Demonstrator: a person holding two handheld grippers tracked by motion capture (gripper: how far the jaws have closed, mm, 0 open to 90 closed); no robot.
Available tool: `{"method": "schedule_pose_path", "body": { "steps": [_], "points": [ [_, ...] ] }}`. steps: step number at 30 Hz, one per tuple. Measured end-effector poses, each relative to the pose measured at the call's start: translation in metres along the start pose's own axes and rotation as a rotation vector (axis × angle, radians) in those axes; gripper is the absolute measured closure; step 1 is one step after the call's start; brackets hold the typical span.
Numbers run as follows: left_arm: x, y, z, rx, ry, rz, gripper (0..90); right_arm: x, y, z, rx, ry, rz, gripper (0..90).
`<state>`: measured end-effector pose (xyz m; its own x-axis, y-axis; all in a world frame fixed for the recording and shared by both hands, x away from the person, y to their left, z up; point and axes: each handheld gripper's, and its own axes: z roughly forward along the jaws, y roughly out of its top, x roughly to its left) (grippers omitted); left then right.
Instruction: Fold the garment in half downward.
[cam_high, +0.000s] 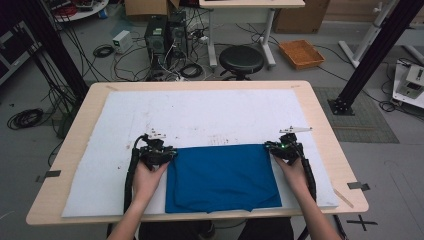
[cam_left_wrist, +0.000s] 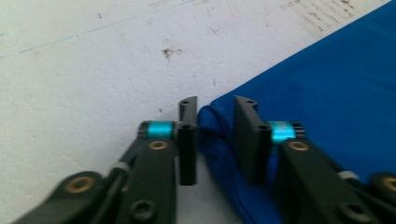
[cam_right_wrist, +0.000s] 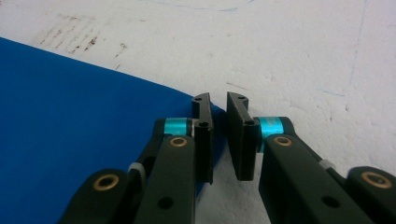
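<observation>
left gripper (cam_high: 167, 154) sits at the far left corner of the blue cloth (cam_high: 222, 177), jaws a bit apart with that corner bunched between them, not squeezed tight. the cloth lies folded flat on the white mat (cam_high: 200, 115), near edge of the table (cam_high: 325, 130). right gripper (cam_high: 272, 146) is at the far right corner, jaws slightly spread around the edge.

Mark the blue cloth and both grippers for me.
blue cloth (cam_high: 222, 177), high view, middle of its top face.
left gripper (cam_left_wrist: 215, 140), left gripper view, between fingertips.
right gripper (cam_right_wrist: 219, 135), right gripper view, between fingertips.
</observation>
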<state>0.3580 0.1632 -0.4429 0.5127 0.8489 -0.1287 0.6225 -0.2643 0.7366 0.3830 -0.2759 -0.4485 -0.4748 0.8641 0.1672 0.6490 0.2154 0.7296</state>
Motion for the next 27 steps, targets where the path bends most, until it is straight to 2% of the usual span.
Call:
{"method": "schedule_pose_path", "body": {
  "steps": [3,8,16,20,23,24,25,26,27],
  "points": [
    [-0.001,0.001,0.0,0.001,0.004,0.024,84.3,0.002,-0.001,-0.003,-0.01,-0.009,-0.02,88.0],
    [0.004,0.005,0.002,-0.006,0.007,0.03,85.3,-0.001,0.004,-0.002,-0.033,-0.015,-0.036,88.5],
    [0.017,0.034,0.017,-0.034,0.068,0.062,85.3,-0.011,0.031,0.013,-0.059,-0.05,-0.061,88.5],
    [0.02,0.041,0.024,-0.044,0.079,0.082,85.2,-0.016,0.036,0.02,-0.054,-0.061,-0.059,88.5],
    [0.021,0.041,0.026,-0.056,0.082,0.079,85.0,-0.017,0.037,0.022,-0.055,-0.064,-0.064,87.8],
    [0.021,0.04,0.026,-0.052,0.081,0.084,84.5,-0.016,0.036,0.022,-0.055,-0.064,-0.068,86.0],
    [0.021,0.04,0.025,-0.06,0.084,0.075,83.0,-0.016,0.036,0.022,-0.057,-0.067,-0.075,77.8],
    [0.02,0.04,0.022,-0.071,0.093,0.071,77.5,-0.016,0.036,0.02,-0.06,-0.071,-0.067,72.0],
    [0.02,0.04,0.02,-0.082,0.098,0.059,67.8,-0.016,0.036,0.017,-0.068,-0.058,-0.058,69.5]
  ]
}}
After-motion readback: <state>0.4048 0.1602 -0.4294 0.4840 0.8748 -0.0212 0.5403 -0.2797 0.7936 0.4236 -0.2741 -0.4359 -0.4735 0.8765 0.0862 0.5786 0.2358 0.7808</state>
